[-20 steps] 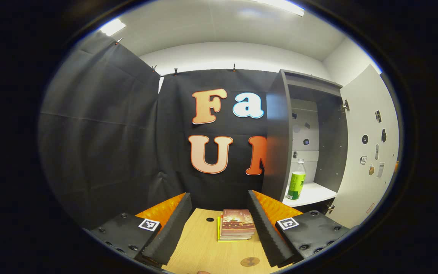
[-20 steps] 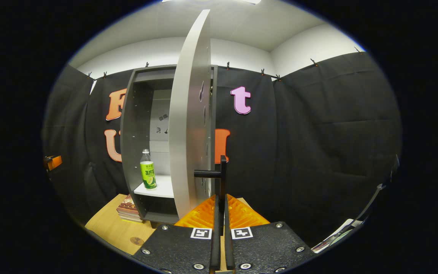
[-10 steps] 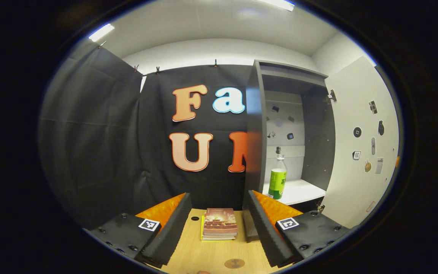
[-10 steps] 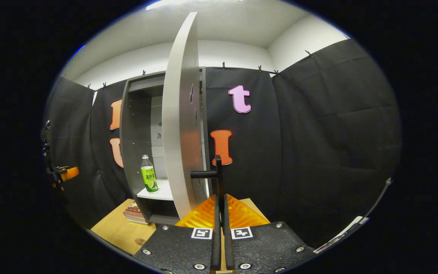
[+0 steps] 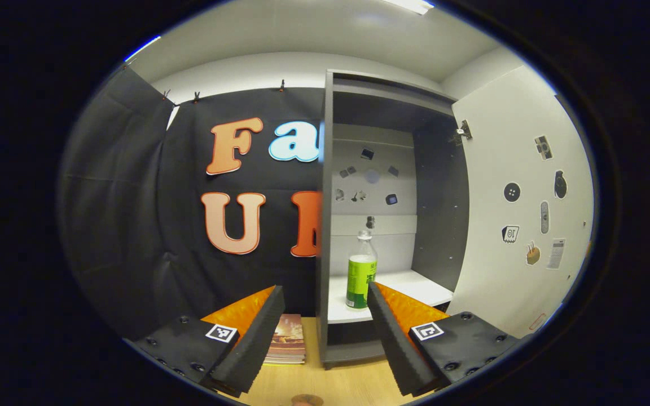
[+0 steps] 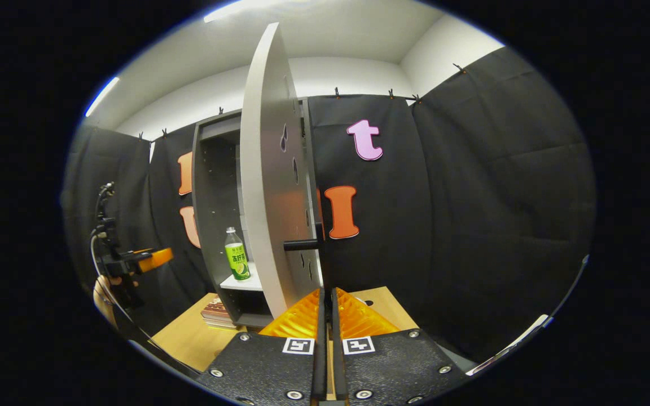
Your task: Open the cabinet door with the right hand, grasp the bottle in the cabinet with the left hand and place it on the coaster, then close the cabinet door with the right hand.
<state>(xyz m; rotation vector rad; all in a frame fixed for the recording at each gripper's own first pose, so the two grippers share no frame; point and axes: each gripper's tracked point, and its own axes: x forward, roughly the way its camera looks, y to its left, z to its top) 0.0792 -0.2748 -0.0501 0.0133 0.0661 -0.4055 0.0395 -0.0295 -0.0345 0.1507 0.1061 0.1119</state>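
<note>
Bottle point(image 5: 361, 275) upright on the white shelf point(image 5: 409, 285) inside the cabinet point(image 5: 384, 113), near the shelf's front left corner, clear neck above a green label. Same bottle point(image 6: 237, 255) seen in the right gripper view, standing just inside the cabinet's opening, left of the door's edge. Cabinet door point(image 5: 519, 192) swung wide open, to the right of the bottle in the left gripper view, its inner face dotted with small stickers. In the right gripper view, door point(image 6: 266, 186) seen nearly edge-on, with a dark handle point(image 6: 302, 245) jutting from it.

Left gripper point(image 5: 322, 301) spread wide, nothing between its fingers, aimed toward the bottle but well short of it; bottle framed close to the right-hand finger. Same gripper point(image 6: 144, 260) off to the left of the cabinet in the right gripper view, held by a hand point(image 6: 102, 290).

Right gripper point(image 6: 325, 304) with fingers drawn together to a narrow slit, pointing up at the handle; cannot tell whether anything is pinched between the tips, nor whether they touch the handle.

Stack of books point(image 5: 288, 341) on the wooden table point(image 5: 353, 383), beside the cabinet's lower left corner. Small round coaster point(image 5: 306, 400) at the near edge of the table, well in front of the cabinet.
</note>
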